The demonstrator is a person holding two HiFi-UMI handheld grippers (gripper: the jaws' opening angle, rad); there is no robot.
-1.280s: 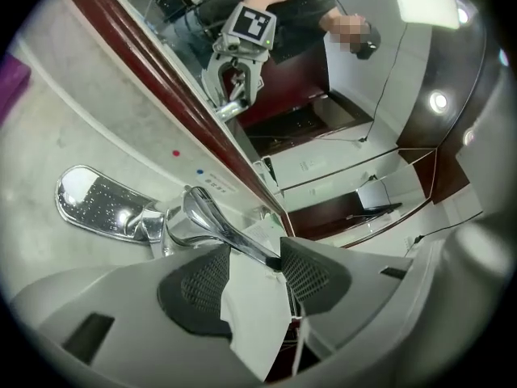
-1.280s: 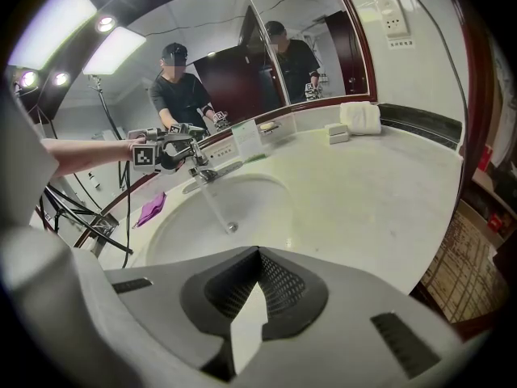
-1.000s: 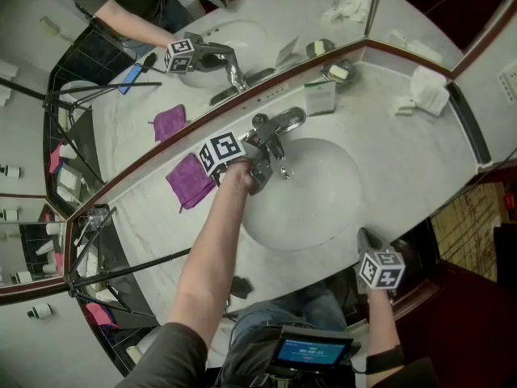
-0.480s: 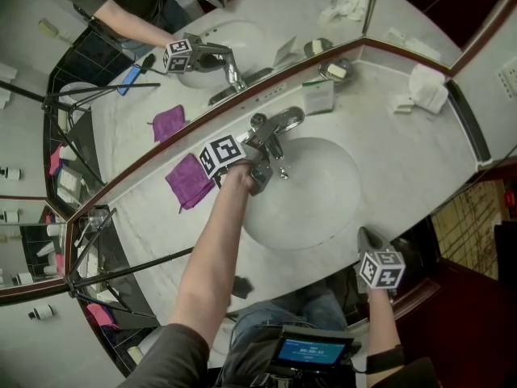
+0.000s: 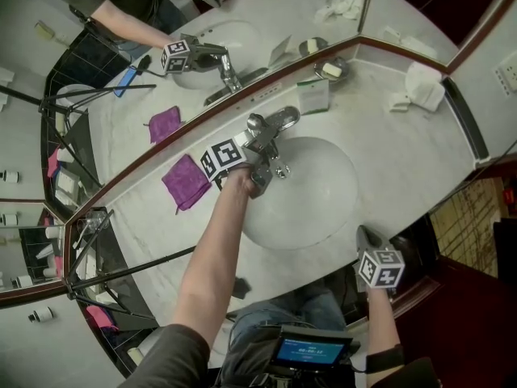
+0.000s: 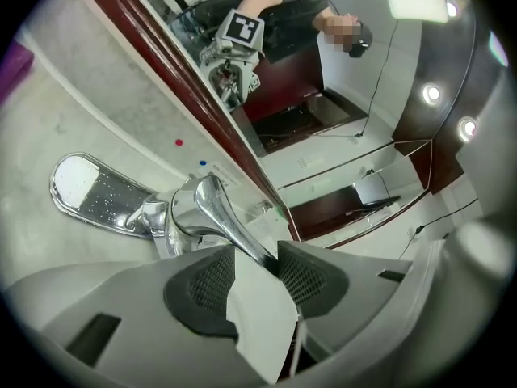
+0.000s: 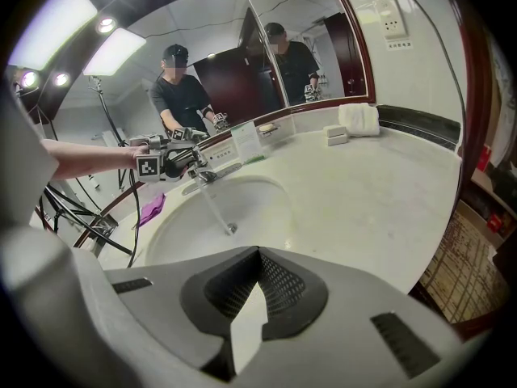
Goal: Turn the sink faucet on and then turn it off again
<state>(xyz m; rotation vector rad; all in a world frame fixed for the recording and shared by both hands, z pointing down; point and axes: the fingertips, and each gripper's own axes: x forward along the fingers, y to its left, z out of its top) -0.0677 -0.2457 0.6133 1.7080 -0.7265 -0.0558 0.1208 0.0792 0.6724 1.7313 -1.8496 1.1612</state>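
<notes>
Marble countertop (image 5: pixel 404 160) under a wall mirror (image 5: pixel 242 23), with an oval sink basin (image 5: pixel 319 217) set in the middle. A purple cloth (image 5: pixel 186 182) lies on the counter to the left of the basin and plays no part.

The left gripper (image 5: pixel 262 166) reaches across the basin's back rim to the chrome faucet (image 5: pixel 275 128). The right gripper (image 5: pixel 364 235) hangs at the counter's near edge, well apart from the faucet, with its jaws together on nothing.

In the left gripper view the faucet's lever handle (image 6: pixel 230 225) runs down between the two pads (image 6: pixel 311 277). The jaws have just been closing and stand narrow, and the pads appear to bear on both sides of the lever, though the contact line itself is partly masked.

In the right gripper view a thin water stream (image 7: pixel 216 208) falls from the spout to the drain (image 7: pixel 231 229).

Progress, as judged: the first half is done, since water is running. The second half remains, namely moving the lever back until the flow stops and then letting go.
</notes>
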